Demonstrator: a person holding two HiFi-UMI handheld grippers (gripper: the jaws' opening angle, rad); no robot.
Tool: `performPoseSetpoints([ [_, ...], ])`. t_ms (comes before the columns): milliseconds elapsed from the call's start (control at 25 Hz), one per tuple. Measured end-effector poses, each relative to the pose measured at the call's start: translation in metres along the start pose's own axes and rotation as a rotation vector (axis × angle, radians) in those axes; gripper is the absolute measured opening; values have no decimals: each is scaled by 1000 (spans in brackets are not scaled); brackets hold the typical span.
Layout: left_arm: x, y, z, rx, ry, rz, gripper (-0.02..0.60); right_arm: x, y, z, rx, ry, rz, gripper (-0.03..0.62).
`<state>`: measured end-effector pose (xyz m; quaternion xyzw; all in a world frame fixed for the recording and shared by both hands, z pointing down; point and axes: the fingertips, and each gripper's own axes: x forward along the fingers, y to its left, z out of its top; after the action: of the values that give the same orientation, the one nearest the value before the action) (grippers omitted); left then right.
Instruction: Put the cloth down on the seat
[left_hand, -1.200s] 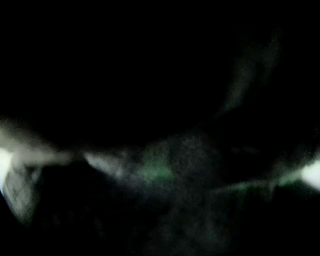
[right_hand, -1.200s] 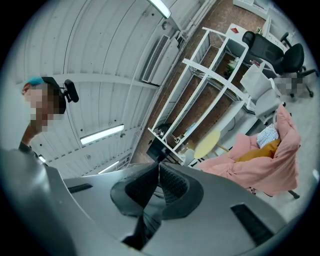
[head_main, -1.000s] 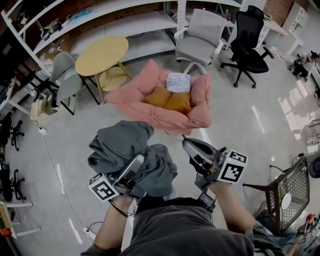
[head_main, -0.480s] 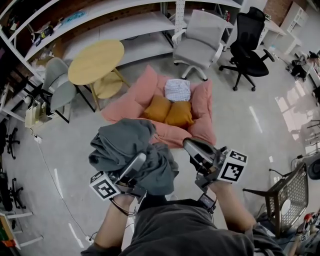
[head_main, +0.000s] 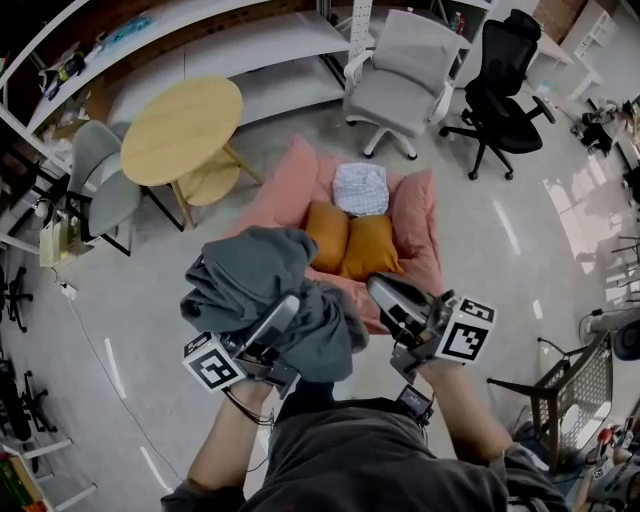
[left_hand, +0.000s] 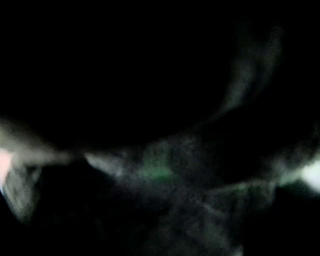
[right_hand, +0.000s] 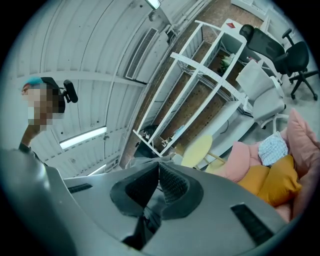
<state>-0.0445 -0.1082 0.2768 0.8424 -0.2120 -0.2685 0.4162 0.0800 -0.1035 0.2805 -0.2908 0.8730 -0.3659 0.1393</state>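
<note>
Cloth (head_main: 265, 300) sits bunched in a grey heap at the lower middle of the head view, up in the air over the floor and not yet on the seat (head_main: 418, 215), which lies just above it in the frame. We read the left gripper (head_main: 277, 318) as clamped on a thick wad of it: the jaws run into the heap, folds spill over them, and the left gripper view is dark, smothered by cloth against the lens. The right gripper (head_main: 377, 287) hangs right of the heap, apart from it. In its own view the jaws are together at the tips with nothing between them.

We judge the step in hand to be the carry toward the seat, with the laying-down not begun. The seat is pink and low. Two orange cushions (head_main: 350, 245) and a checked pillow (head_main: 360, 188) fill its back part at the frame's centre. Its near edge is partly hidden by the cloth, so we cannot tell how much bare pink is free there.

The next move, as we see it, calls for bringing the left gripper forward and down over the seat, in front of the cushions, then parting the jaws so the heap drops clear. The right gripper may have to pull off any fold that snags
</note>
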Motion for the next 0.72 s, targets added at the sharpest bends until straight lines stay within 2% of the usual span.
performPoseSetpoints([
  [200, 27, 45, 42, -22, 2, 7, 321, 44, -36, 18, 16, 14, -30, 17],
  [480, 72, 120, 111, -8, 6, 18, 321, 109, -97, 45, 45, 19, -68, 17],
  [720, 100, 194, 134, -29, -3, 79, 321, 134, -145, 56, 64, 13, -104, 17],
])
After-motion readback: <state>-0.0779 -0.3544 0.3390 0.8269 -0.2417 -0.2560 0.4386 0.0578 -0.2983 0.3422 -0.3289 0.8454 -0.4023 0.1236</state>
